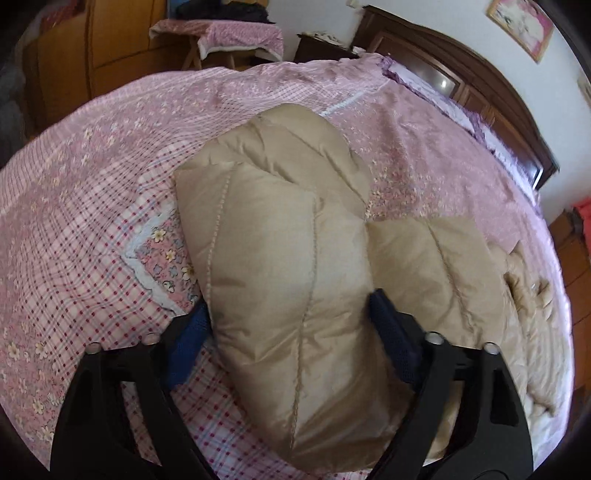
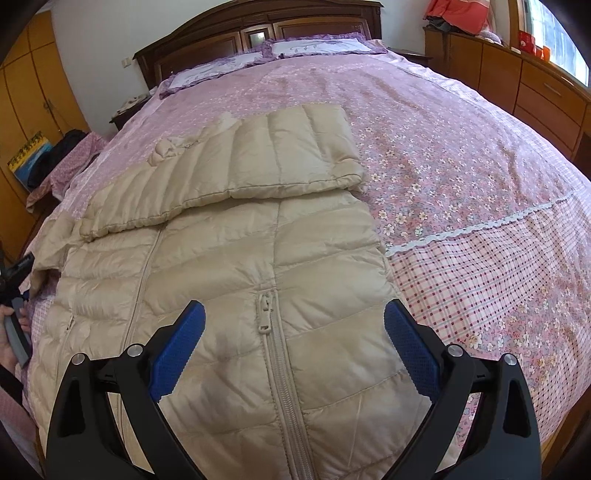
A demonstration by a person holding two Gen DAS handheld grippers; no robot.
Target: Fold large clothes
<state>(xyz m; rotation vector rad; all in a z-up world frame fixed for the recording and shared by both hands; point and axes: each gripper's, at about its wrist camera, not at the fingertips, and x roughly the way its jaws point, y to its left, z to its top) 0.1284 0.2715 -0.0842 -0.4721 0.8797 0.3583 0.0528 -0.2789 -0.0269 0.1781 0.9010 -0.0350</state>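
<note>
A beige puffer jacket [image 2: 221, 258] lies front up on the pink bed [image 2: 480, 147], with one sleeve [image 2: 258, 166] folded across its chest. In the left wrist view the other sleeve [image 1: 277, 240] runs away from me between the blue pads of my left gripper [image 1: 290, 325]. It fills the gap and touches both pads, but the fabric does not look squeezed. My right gripper [image 2: 294, 308] hangs open just above the jacket's lower front. The zipper pull [image 2: 265, 310] shows between its fingers, which hold nothing.
A dark wooden headboard [image 2: 258, 29] with pillows [image 2: 317, 46] is at the far end of the bed. A wooden dresser [image 2: 535, 92] runs along the right. A wardrobe [image 1: 110, 37] and a cloth-covered small table [image 1: 221, 33] stand beyond the left side. A hand [image 2: 14, 321] shows at the left edge.
</note>
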